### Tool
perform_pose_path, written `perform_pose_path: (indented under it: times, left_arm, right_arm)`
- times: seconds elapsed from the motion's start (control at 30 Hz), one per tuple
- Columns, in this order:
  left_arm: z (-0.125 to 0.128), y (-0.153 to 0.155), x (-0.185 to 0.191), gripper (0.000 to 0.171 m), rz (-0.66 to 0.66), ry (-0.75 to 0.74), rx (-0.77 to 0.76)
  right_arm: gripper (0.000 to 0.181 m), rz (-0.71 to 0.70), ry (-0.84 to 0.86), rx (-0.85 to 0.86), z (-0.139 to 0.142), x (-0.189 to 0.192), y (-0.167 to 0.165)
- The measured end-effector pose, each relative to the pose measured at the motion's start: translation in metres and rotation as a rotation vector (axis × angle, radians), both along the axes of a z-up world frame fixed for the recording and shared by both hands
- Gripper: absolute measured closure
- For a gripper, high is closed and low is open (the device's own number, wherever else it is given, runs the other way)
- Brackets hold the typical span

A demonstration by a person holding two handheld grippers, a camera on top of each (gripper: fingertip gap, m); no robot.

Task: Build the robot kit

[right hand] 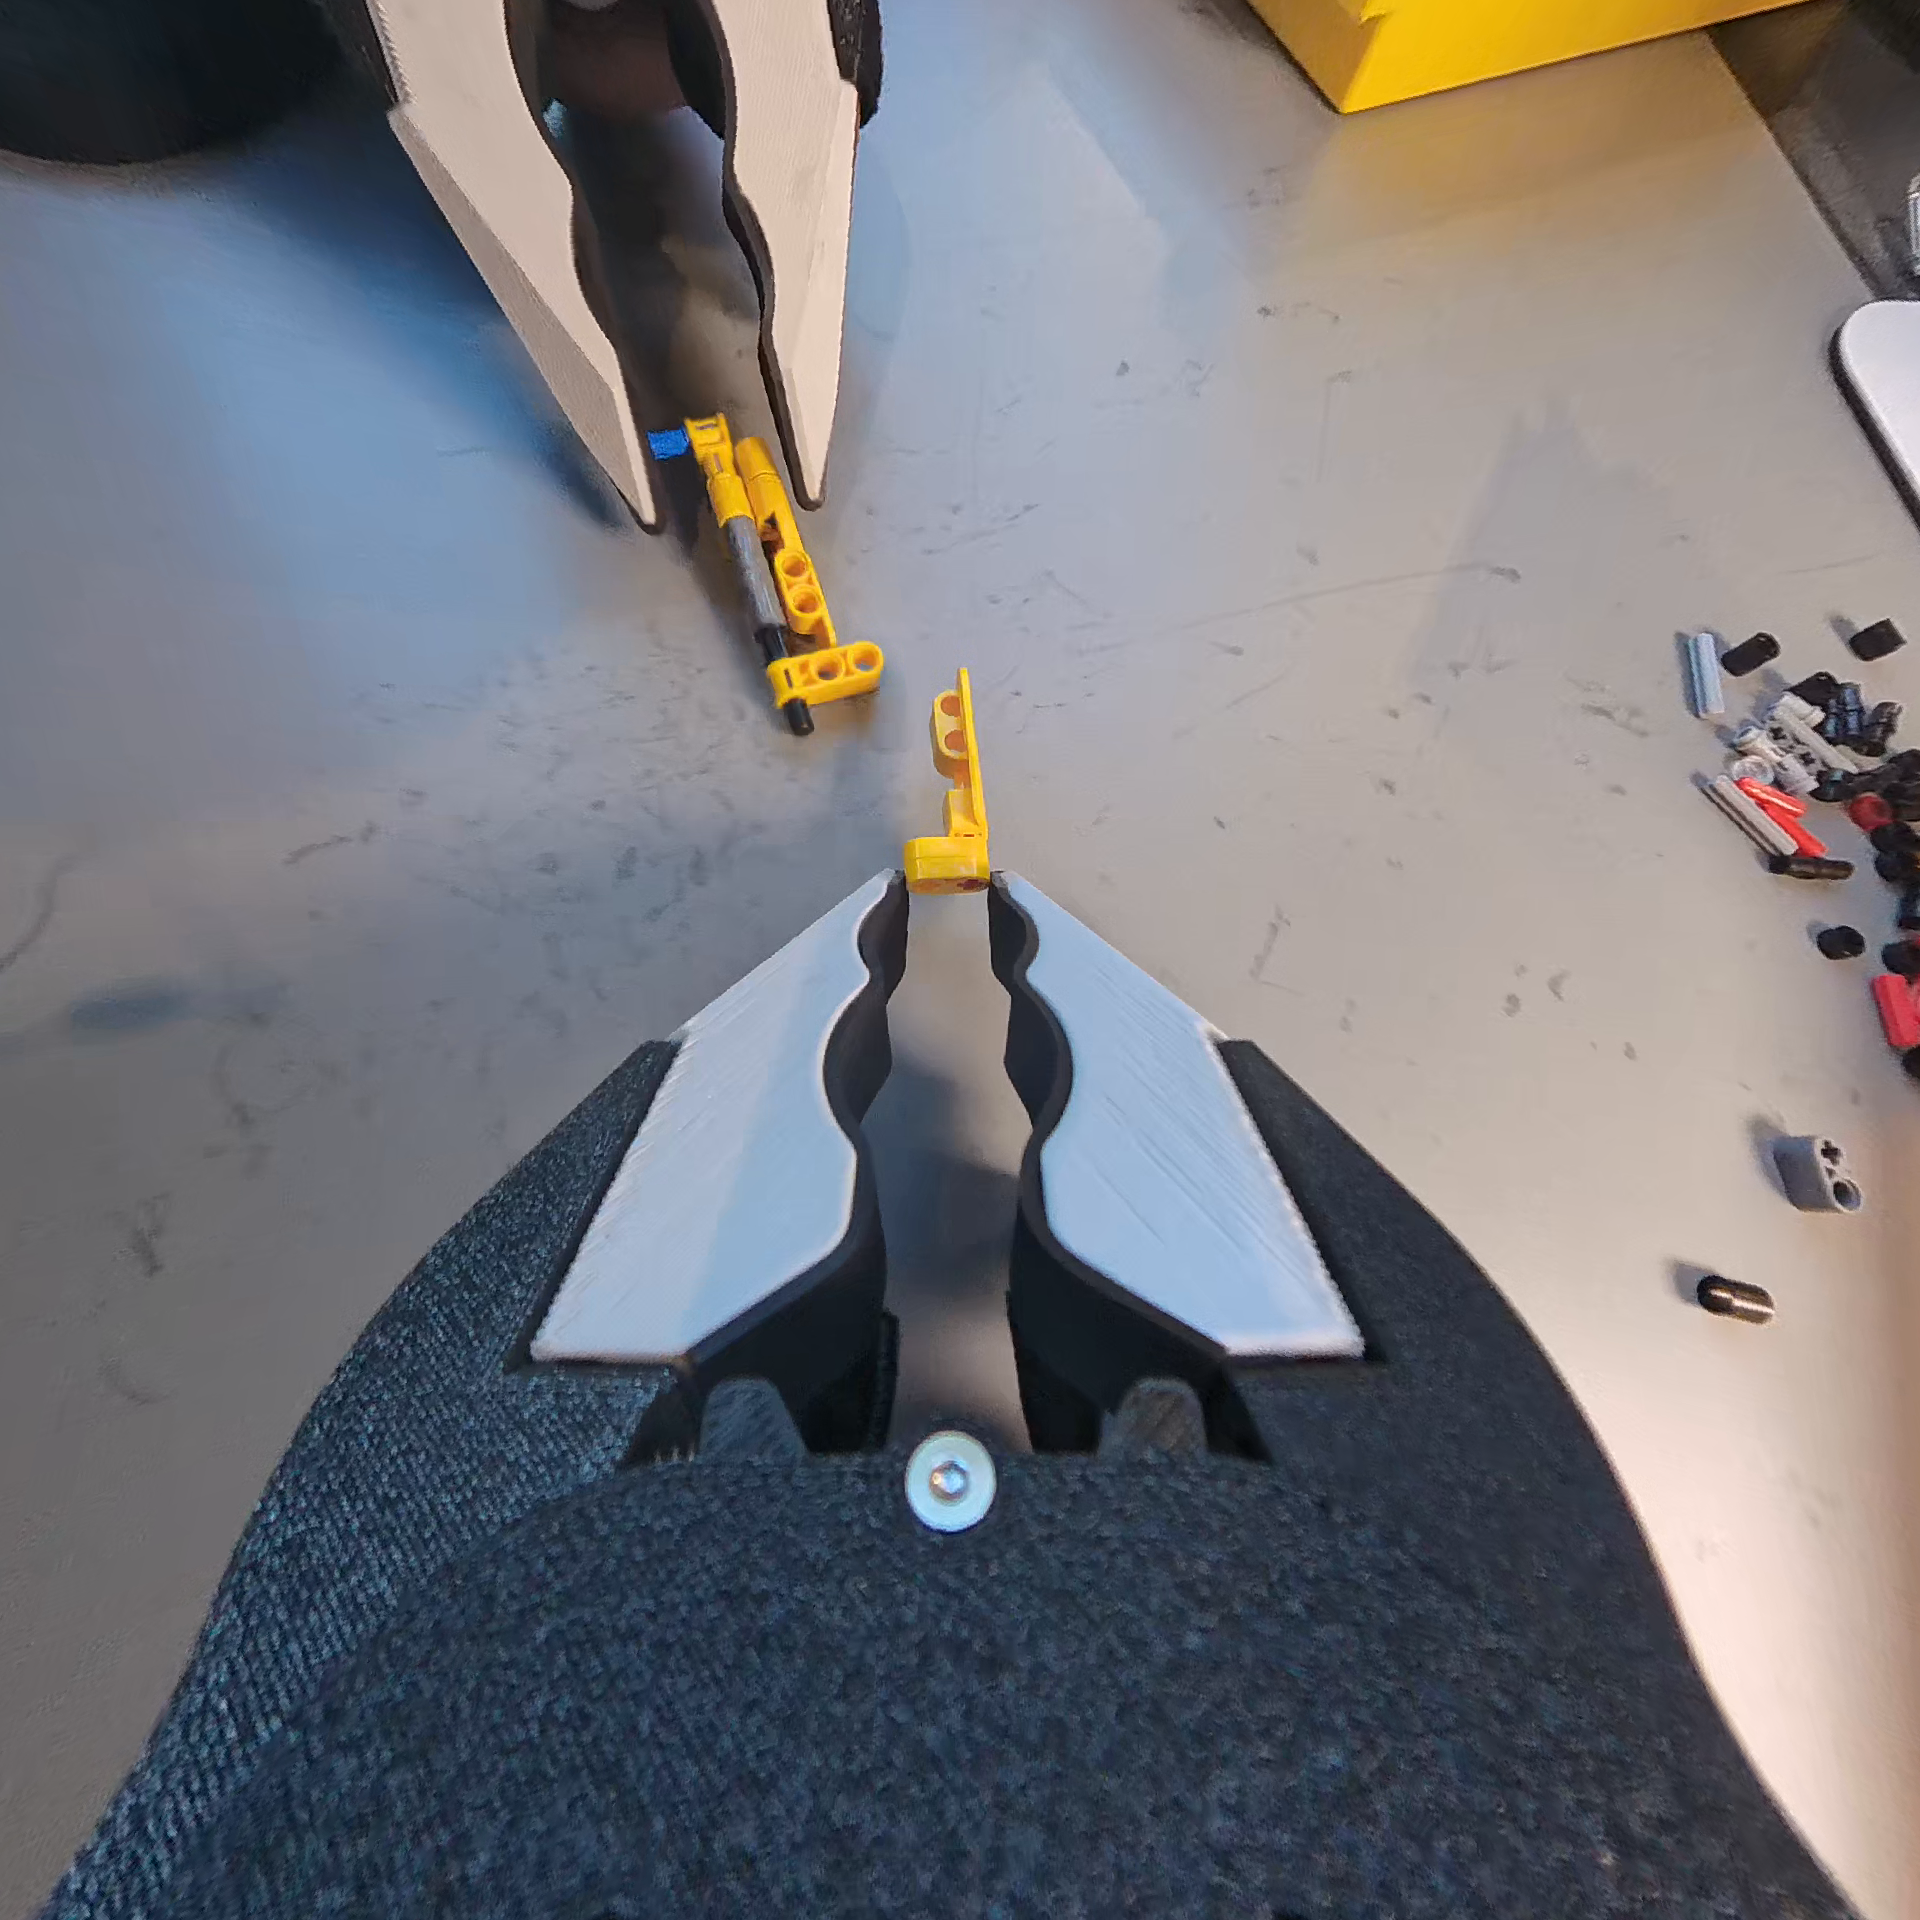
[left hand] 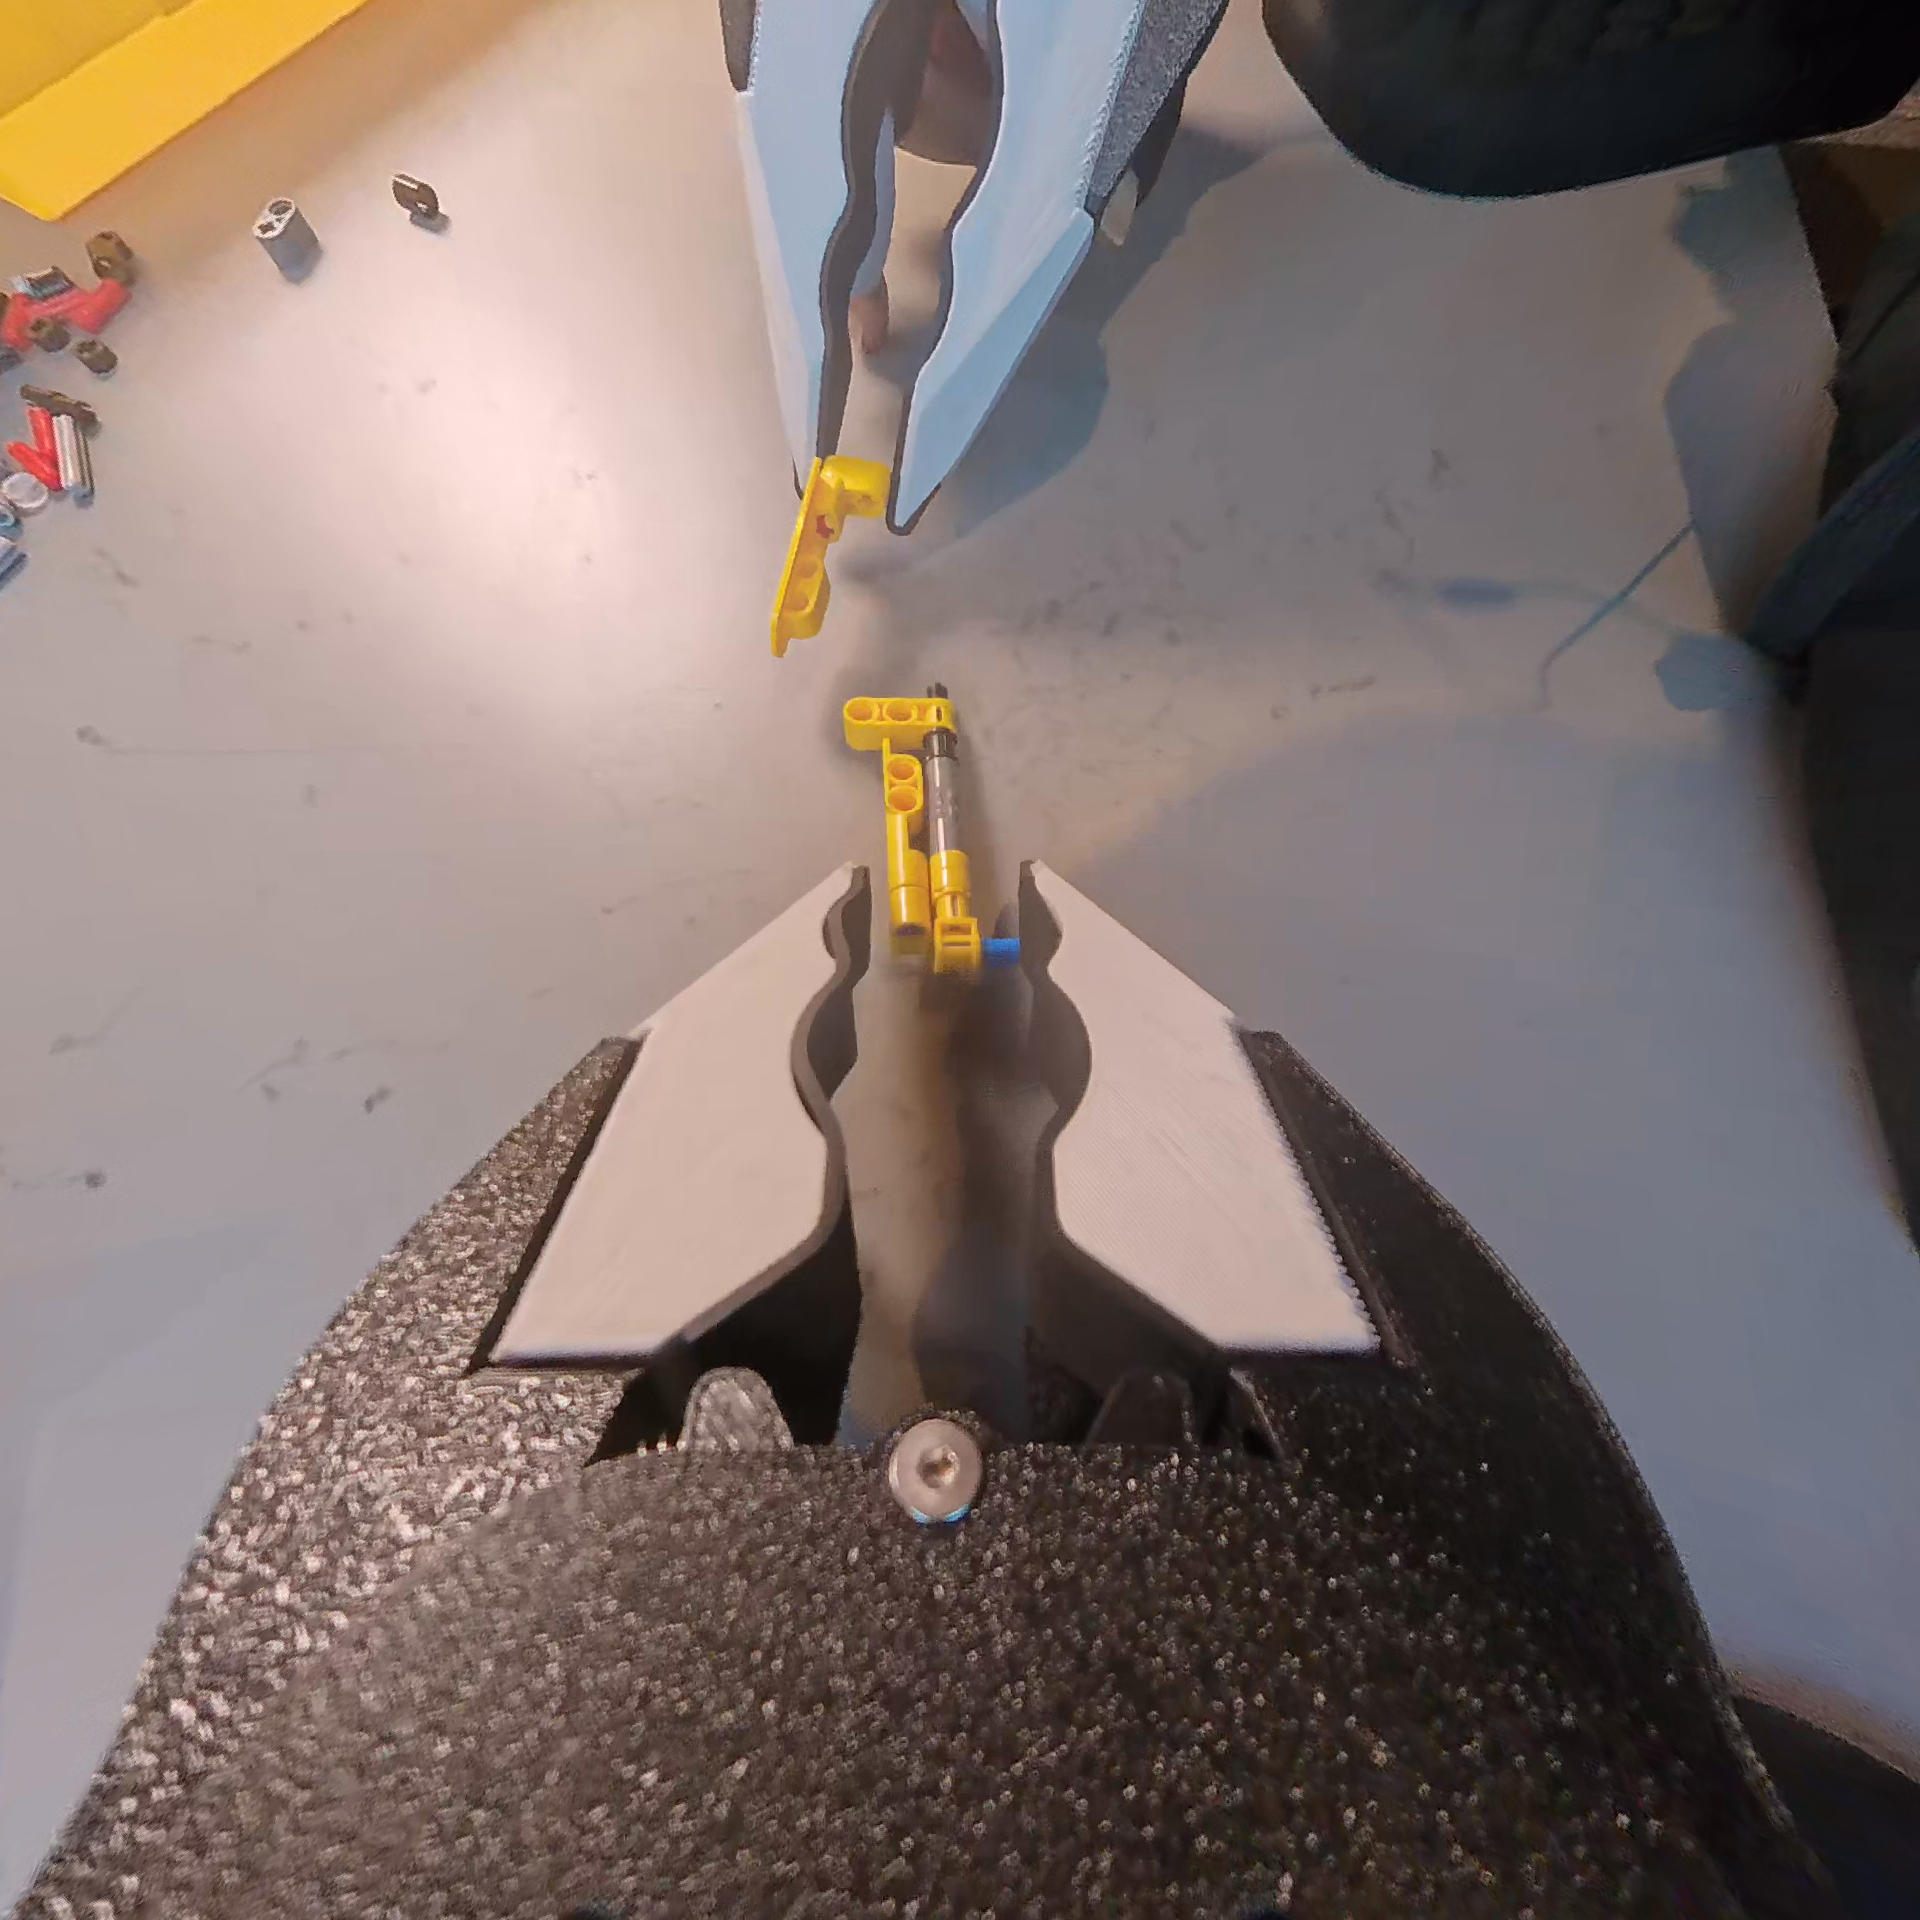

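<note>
Currently: right claw [right hand: 945,881] pinches a yellow L-shaped beam [right hand: 958,790], lifted just beyond the yellow axle assembly [left hand: 920,831] lying on the table [left hand: 416,831]. Left claw [left hand: 940,883] spread, straddling that assembly's near end. Loose parts [right hand: 1818,769] lie well apart from the assembly.

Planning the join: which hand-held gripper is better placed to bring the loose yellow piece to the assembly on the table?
Probably the right hand-held gripper: it already pinches the yellow L-shaped piece, held near the yellow assembly. The left hand-held gripper is open around that assembly's end.

No readable writing anywhere in view
</note>
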State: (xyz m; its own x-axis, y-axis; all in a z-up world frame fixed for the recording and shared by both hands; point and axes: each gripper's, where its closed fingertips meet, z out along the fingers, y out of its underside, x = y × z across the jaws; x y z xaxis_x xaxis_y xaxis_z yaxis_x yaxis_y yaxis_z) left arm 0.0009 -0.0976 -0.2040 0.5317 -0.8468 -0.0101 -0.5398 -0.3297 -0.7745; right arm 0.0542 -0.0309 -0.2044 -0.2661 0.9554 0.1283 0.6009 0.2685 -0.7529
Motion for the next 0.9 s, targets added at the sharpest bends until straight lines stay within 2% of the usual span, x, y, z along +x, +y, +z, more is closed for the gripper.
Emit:
perform_pose_path:
  times: [0.2, 0.3, 0.63, 0.9]
  left_arm:
    - [-0.001, -0.001, -0.001, 0.143, 0.009, -0.014, -0.036]
    - [-0.008, 0.001, -0.004, 0.149, 0.03, 0.018, -0.055]
    - [-0.009, 0.009, -0.011, 0.153, 0.041, 0.122, 0.066]
    - [-0.009, 0.01, -0.013, 0.153, 0.058, 0.084, 0.032]
  right_arm:
    - [0.166, -0.001, 0.002, 0.003, 0.0, 0.001, 0.0]
    - [0.166, 0.0, 0.002, 0.004, 0.0, 0.001, 0.0]
    - [0.166, -0.008, 0.007, 0.003, 0.0, 0.001, 0.0]
    - [0.166, -0.013, 0.003, -0.004, 0.0, 0.002, 0.003]
